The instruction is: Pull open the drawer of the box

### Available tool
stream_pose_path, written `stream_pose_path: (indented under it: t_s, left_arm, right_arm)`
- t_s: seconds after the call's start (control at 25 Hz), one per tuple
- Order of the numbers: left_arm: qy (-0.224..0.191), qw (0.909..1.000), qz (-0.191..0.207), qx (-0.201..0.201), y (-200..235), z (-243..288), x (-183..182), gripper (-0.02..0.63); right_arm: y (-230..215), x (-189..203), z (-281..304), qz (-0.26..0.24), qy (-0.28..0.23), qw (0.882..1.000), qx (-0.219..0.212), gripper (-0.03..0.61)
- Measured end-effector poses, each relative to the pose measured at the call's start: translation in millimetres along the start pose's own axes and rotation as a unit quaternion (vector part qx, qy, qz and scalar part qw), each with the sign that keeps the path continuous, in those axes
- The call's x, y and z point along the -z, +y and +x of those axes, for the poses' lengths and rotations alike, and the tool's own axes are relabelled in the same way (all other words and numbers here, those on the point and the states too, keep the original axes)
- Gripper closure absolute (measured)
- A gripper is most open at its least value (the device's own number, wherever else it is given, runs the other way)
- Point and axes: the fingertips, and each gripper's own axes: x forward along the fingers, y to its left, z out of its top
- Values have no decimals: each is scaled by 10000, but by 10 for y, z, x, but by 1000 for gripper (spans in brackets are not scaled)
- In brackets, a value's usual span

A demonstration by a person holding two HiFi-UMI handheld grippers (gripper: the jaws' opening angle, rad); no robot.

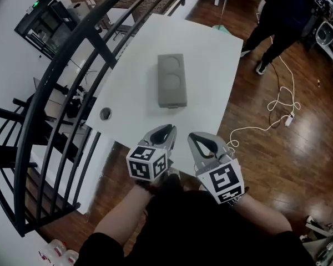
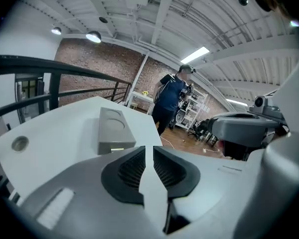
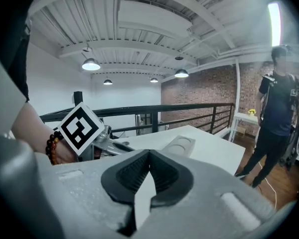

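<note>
Head view, nearest first: both forearms come up from the bottom edge, close together, with the hands behind the marker cubes. The left hand [image 1: 150,185] and right hand [image 1: 237,197] hold their tools side by side, both pointing forward and somewhat down. The right gripper view shows a beaded bracelet [image 3: 52,148] on the left wrist.

Left gripper [image 1: 169,129] [image 2: 149,148]: jaws stand a narrow slit apart, with nothing between them; the table top shows through the gap.
Right gripper [image 1: 193,136] [image 3: 149,153]: jaw tips meet, nothing held.

Both tips sit at the near edge of the white table [image 1: 127,65]. Neither touches anything.

Box [image 1: 172,80] [image 2: 112,128] [image 3: 179,146]: grey and oblong, with two round recesses on top. It lies near the middle of the table with its long axis running away from the person. It is ahead of both grippers and well apart from them, roughly in line with the left one in the head view. Its near end face, the drawer [image 2: 112,146], sits flush with the body and shows a pale slot.

A round hole [image 1: 105,113] in the table top lies left of the box. A black railing [image 1: 55,87] curves past the table's left side.

Far right, on the wood floor: a white cable [image 1: 277,107], and beyond it a standing person [image 1: 283,10] [image 3: 276,118] in dark clothes.
</note>
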Motion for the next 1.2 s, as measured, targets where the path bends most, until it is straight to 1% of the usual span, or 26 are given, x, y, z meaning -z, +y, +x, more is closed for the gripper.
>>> stream_pose_path:
  t_s: [0.28, 0.36, 0.44, 0.56, 0.68, 0.76, 1.0, 1.12, 1.2]
  left_arm:
    - [337, 9970, -656, 220, 350, 279, 129, 525]
    - [391, 9949, -883, 274, 430, 359, 152, 515]
    - [458, 9911, -1204, 333, 504, 445, 188, 511]
    - [581, 9805, -1828, 424, 631, 592, 272, 499]
    - [691, 9657, -2442, 552, 713, 745, 368, 491]
    - [738, 9566, -2749, 619, 748, 826, 412, 489]
    - [795, 9365, -3355, 634, 853, 981, 542, 483]
    - [770, 9296, -3551, 617, 913, 1017, 547, 483]
    - [735, 9265, -3638, 618, 935, 1068, 521, 483]
  right_arm:
    - [-78, 78, 291, 192, 281, 9992, 209, 588]
    - [-88, 92, 355, 229, 347, 9988, 245, 588]
    - [-89, 100, 402, 236, 406, 9985, 266, 588]
    - [-118, 111, 455, 239, 488, 9980, 330, 588]
    - [-173, 155, 482, 308, 587, 9968, 437, 588]
    - [-198, 196, 484, 367, 639, 9960, 495, 588]
    - [-238, 284, 496, 450, 717, 9947, 582, 588]
    - [-258, 297, 525, 483, 757, 9943, 577, 588]
    - [-300, 295, 541, 499, 748, 9942, 595, 588]
